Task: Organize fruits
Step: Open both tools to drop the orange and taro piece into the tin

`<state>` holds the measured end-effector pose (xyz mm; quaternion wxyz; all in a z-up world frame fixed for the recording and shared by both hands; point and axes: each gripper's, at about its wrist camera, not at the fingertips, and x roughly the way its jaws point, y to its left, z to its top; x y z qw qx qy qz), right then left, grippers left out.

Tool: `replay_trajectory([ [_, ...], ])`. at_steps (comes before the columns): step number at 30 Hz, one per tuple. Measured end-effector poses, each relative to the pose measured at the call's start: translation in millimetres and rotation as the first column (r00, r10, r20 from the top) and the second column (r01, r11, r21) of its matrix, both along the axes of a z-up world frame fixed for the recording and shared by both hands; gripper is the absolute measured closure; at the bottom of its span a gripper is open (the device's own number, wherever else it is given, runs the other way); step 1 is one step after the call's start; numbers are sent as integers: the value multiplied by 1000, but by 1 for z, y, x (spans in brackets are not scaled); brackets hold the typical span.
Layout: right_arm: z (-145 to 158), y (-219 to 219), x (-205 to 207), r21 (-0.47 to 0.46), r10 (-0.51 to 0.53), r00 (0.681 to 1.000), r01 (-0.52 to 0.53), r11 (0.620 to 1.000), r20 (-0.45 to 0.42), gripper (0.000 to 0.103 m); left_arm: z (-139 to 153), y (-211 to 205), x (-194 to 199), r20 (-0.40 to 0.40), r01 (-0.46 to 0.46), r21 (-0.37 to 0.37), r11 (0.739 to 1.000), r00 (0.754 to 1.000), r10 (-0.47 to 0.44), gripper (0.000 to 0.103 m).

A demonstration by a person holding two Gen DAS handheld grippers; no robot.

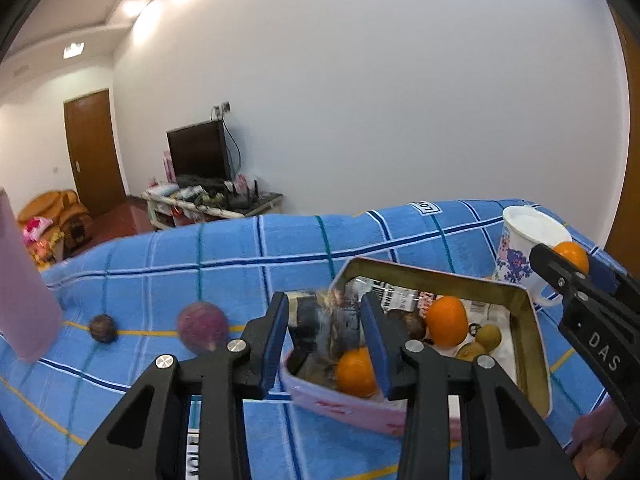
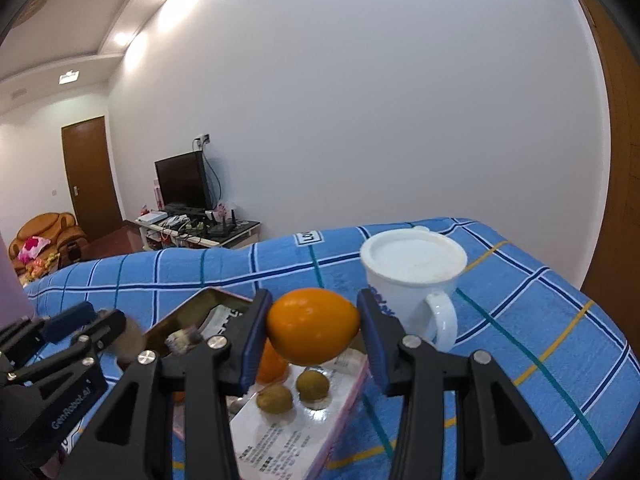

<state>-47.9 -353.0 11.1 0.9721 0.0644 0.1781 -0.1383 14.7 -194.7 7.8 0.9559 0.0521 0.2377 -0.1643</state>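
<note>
- The right gripper [image 2: 313, 328] is clenched on an orange [image 2: 313, 325], smooth-skinned and evenly bright, pinched at its two ends between the blue pads and held in the air above the tin [image 2: 280, 432].
- The left gripper [image 1: 325, 336] has something blurred and dark, grey-brown and ragged-looking, between its pads over the near corner of the tin [image 1: 532, 344]; what that thing is I cannot tell, nor whether the jaws actually grip it.
- Inside the tin, which is rectangular with a gold inner wall and a pink outside, lie two more oranges [image 1: 447, 321], a dark purplish fruit [image 1: 414, 326] and two small greenish-brown fruits [image 2: 313, 385] side by side on printed paper lining the bottom.
- Two dark purple round fruits [image 1: 202, 325] sit loose on the cloth to the left of the tin, near each other, the smaller one [image 1: 103, 328] further left.
- A white mug [image 2: 414, 280] with a blue floral print and a lid stands just behind the tin, handle toward the right-hand camera.
- A pink upright container [image 1: 24, 280] stands at the left edge.
- Everything rests on a blue checked cloth [image 2: 540, 320] with white, navy and yellow lines.
- Beyond it: plain white wall, a dark television [image 2: 182, 182] on a low cluttered stand, a brown door [image 2: 90, 176], and an orange armchair [image 2: 44, 232] in the corner.
</note>
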Motion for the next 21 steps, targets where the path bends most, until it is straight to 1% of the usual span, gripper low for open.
replay_trajectory([
  [3,-3,-2,6,10,5,1000,-5,1000,-25,56,-2,-11,3,35,-2,30,1000,999,1,68],
  [5,-8,-2,13,25,21,998,-19,999,-53,56,-4,-17,6,31,8,34,999,999,-9,68],
  [8,-12,0,18,29,34,996,-32,999,-81,56,-6,-17,14,-8,20,1,1000,1000,-20,68],
  [11,-14,0,18,36,46,996,-43,998,-81,56,-4,-8,22,-22,27,-32,999,999,-28,68],
  [17,-18,0,22,88,83,991,-75,993,-101,56,14,28,31,-2,-43,-89,995,999,43,68],
  [19,-21,1,24,100,100,988,-88,991,-114,56,16,32,31,6,-63,-86,994,998,64,68],
  [21,-23,4,25,103,114,986,-102,989,-124,56,15,32,29,13,-76,-60,995,997,77,68],
])
